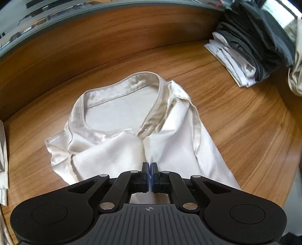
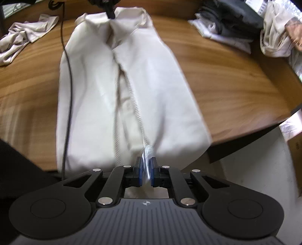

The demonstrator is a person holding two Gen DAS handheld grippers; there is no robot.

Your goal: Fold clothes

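A white shirt (image 1: 117, 150) lies lengthwise on the wooden table (image 1: 236, 122), its sides folded in toward the middle. In the left wrist view its collar (image 1: 124, 84) faces away from me, and my left gripper (image 1: 150, 165) is shut on a pinch of cloth just below the neck opening. In the right wrist view the same shirt (image 2: 90, 98) stretches away to the far end, where the left gripper (image 2: 111, 14) shows as a dark shape. My right gripper (image 2: 145, 160) is shut on the near hem, a thin fold of cloth between its blue pads.
A stack of folded white and dark grey clothes (image 1: 251, 47) sits at the table's far right. Loose pale garments lie at the left (image 2: 24, 35) and right (image 2: 275, 34). A black cable (image 2: 68, 79) hangs across the shirt. The table's edge (image 2: 251, 139) runs close on the right.
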